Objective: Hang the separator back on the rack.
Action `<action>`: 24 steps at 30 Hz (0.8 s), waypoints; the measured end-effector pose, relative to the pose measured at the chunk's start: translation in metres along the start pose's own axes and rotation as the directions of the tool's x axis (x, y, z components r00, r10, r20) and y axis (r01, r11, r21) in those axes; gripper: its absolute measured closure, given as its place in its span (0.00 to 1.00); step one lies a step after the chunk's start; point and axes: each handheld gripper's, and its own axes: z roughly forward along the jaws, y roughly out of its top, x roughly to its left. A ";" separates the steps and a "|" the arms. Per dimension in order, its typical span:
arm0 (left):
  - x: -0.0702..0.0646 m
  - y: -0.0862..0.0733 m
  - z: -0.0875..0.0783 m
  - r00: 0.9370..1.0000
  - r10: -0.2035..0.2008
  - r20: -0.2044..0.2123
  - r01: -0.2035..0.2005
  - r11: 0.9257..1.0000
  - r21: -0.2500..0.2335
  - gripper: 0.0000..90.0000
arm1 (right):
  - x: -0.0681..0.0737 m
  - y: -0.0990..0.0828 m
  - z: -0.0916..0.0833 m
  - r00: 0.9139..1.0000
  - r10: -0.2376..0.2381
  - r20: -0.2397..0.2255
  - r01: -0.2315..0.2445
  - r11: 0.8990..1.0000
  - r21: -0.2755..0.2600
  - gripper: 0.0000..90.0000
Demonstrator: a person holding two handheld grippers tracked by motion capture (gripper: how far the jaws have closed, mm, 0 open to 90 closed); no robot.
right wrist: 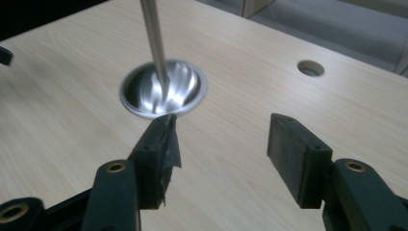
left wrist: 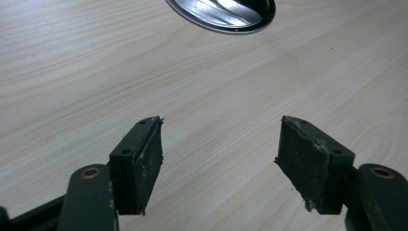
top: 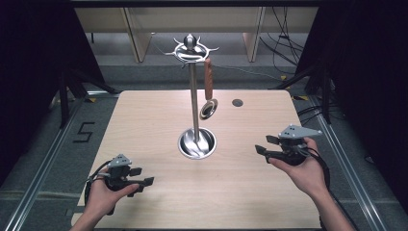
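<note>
High view has the left gripper [top: 144,182] and right gripper [top: 262,150] both spread empty over the surface [top: 144,125], and beyond, the ladle [top: 208,91] hangs off the steel stand [top: 194,96], stiff, probably light, best pinched mid-handle.

A pale wood-grain table [top: 144,144], matt and smooth, fills the centre of the high view. On it, a polished metal stand [top: 194,96] rises from a mirror-bright dished base [top: 197,143]. At upper centre hangs a ladle [top: 209,91] (glossy brown handle, shiny metal bowl). Both grippers' matt black pads [left wrist: 308,159] look rough and frayed.
</note>
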 end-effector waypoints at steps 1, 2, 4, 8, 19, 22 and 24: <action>0.000 0.000 0.000 1.000 -0.001 0.000 0.001 1.000 0.000 0.35 | -0.003 -0.004 -0.001 1.000 0.009 0.001 -0.009 1.000 0.007 0.49; 0.000 0.000 0.000 1.000 -0.002 0.000 0.002 1.000 0.001 0.35 | -0.005 -0.007 -0.001 1.000 0.017 0.004 -0.018 1.000 0.018 0.48; 0.000 0.000 0.000 1.000 -0.003 0.000 0.003 1.000 0.001 0.35 | -0.010 -0.014 -0.002 0.999 0.027 0.018 -0.027 0.999 0.031 0.48; 0.000 0.000 0.001 1.000 -0.005 0.004 0.005 1.000 0.005 0.35 | -0.019 -0.026 -0.001 0.998 0.049 0.039 -0.051 0.998 0.041 0.48; 0.000 0.000 0.001 1.000 -0.004 0.003 0.004 1.000 0.006 0.35 | -0.040 -0.052 0.004 0.988 0.119 0.101 -0.125 0.990 0.062 0.47; 0.000 0.000 0.000 1.000 0.006 -0.008 -0.006 1.000 0.003 0.35 | -0.046 -0.059 0.006 0.985 0.122 0.120 -0.130 0.990 0.060 0.47; 0.000 -0.001 0.001 1.000 0.002 -0.006 -0.002 1.000 -0.003 0.35 | -0.050 -0.061 0.007 0.988 0.105 0.113 -0.113 0.992 0.064 0.47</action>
